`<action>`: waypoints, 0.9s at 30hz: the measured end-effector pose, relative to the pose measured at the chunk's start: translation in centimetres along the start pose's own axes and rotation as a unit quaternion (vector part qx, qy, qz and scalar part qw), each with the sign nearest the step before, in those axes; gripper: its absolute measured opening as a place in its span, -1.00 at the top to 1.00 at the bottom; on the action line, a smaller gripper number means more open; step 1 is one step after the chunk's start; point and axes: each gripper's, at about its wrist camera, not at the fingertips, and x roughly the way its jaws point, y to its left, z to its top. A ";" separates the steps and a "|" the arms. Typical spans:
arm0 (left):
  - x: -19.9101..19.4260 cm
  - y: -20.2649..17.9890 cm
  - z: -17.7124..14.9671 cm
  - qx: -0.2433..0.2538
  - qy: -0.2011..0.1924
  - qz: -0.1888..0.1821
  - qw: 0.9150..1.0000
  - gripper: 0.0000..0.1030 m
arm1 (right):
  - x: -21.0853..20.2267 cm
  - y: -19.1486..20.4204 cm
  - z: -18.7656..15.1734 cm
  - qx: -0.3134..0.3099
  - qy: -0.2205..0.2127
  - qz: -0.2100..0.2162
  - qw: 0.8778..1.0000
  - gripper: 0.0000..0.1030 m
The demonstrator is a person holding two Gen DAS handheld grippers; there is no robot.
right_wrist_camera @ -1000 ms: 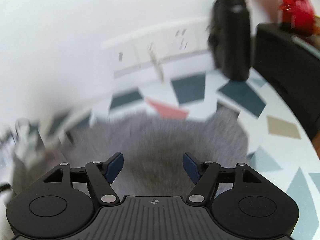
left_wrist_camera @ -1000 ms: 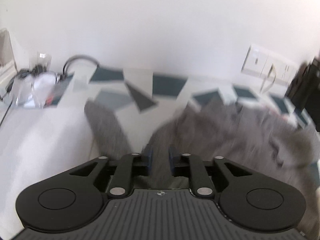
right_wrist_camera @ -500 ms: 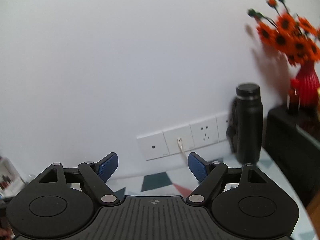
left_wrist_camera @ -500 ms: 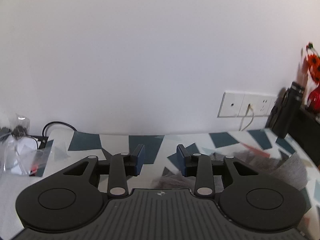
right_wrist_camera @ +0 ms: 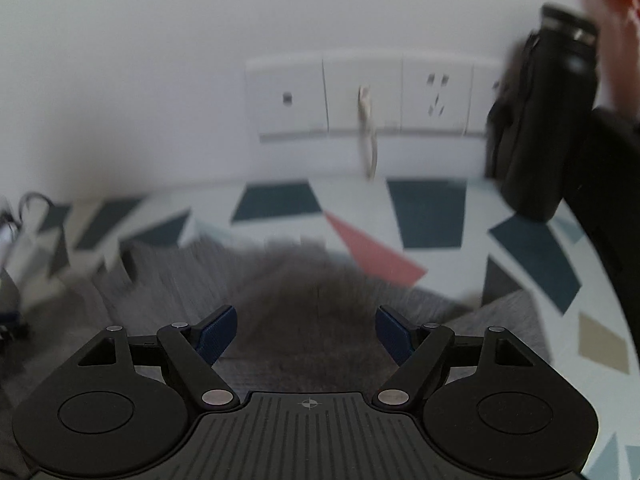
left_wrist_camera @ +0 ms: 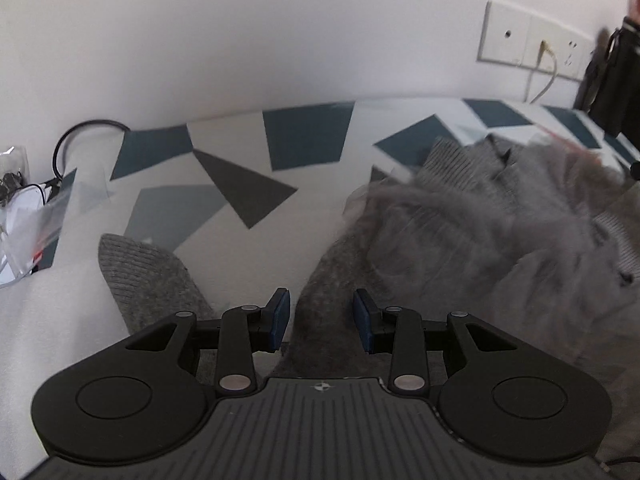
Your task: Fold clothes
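A grey knit sweater lies crumpled on the patterned tablecloth, with one ribbed sleeve end spread out to the left. My left gripper points down over it, jaws partly open, and a ridge of the grey cloth runs between the blue pads without being pinched. In the right wrist view, the same sweater lies blurred below my right gripper. That gripper is wide open, with its pads clear of the cloth.
A white wall with a row of sockets and a plugged-in cable stands close behind the table. A black bottle and a dark box stand at the right. At the left are a clear plastic bag and a black cable loop.
Half a second ago both views faced up at the wall; both now tip down over the sweater. Both grippers' jaws stand wider than one second ago.
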 end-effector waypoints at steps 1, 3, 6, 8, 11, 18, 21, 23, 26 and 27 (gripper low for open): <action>0.3 0.0 0.0 0.000 0.000 -0.001 1.000 0.30 | 0.8 0.2 -0.3 -0.001 0.006 -0.006 1.000 -0.44; 0.5 -0.2 0.1 0.003 -0.009 -0.003 1.000 0.34 | 2.2 0.1 -0.7 0.002 0.021 -0.018 1.000 -0.42; 0.8 -0.8 0.5 0.017 -0.010 -0.012 1.000 0.84 | 3.6 -0.1 -1.2 -0.004 0.046 -0.024 0.999 -0.12; 1.1 -1.2 0.8 0.027 -0.015 -0.005 1.000 0.87 | 4.1 -0.1 -1.5 -0.016 0.043 -0.036 0.998 0.02; 1.9 -1.2 1.6 0.027 -0.023 0.004 0.999 0.88 | 4.6 -0.3 -0.9 -0.013 0.031 -0.046 0.998 0.30; 4.5 -1.2 4.4 0.032 -0.036 0.022 0.999 0.88 | 6.5 -0.4 1.1 -0.003 0.007 -0.066 0.998 0.38; 5.4 -1.1 5.5 0.029 -0.038 0.028 0.998 0.87 | 7.1 -0.7 1.7 0.005 0.003 -0.068 0.998 0.37; 5.8 -0.7 6.1 0.010 -0.035 0.026 0.999 0.87 | 7.2 -0.9 2.1 0.013 0.004 -0.068 0.998 0.35; 5.4 -0.4 6.8 0.006 -0.023 0.033 0.999 0.50 | 7.1 -1.2 2.4 0.023 0.006 -0.067 0.997 0.14; 4.7 -0.4 6.8 0.009 -0.027 0.036 0.999 0.42 | 6.2 -1.0 2.3 0.019 0.002 -0.063 0.998 0.02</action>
